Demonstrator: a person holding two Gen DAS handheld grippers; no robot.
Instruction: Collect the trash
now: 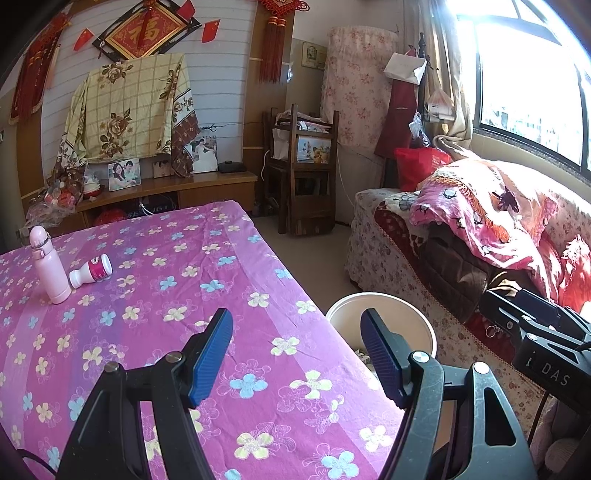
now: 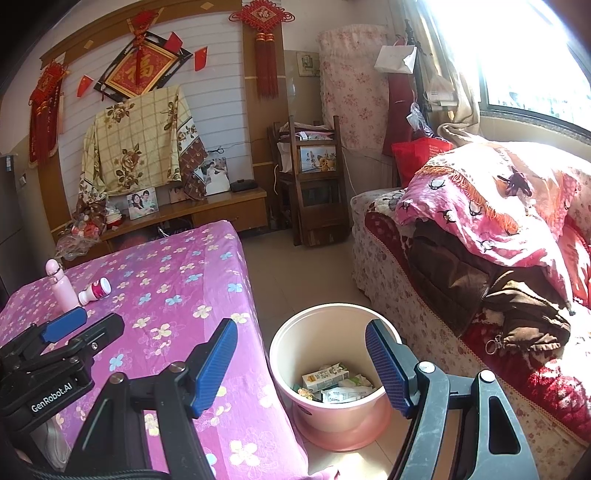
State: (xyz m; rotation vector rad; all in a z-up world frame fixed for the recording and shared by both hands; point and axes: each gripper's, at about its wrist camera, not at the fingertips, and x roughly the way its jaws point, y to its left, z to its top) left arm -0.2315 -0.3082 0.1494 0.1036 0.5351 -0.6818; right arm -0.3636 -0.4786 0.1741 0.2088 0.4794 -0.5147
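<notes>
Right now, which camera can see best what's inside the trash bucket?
The right wrist view. It looks down into the pink bucket on the floor, so you can see the cartons and wrappers at the bottom. The left wrist view catches only part of the bucket's rim, behind the table edge and the left gripper, with barely any trash showing.

Sunlit window [image 1: 532, 85] above floral sofa [image 2: 461, 280]

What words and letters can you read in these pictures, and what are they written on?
"GenRobot.AI": on the left gripper body, right wrist view.
"DAS": on the right gripper's body, left wrist view; more letters may be cut off.
"福": on the red framed plaque on the wall.
Too small or blurred to read: the label on the small white bottle and the cartons in the bin.
</notes>
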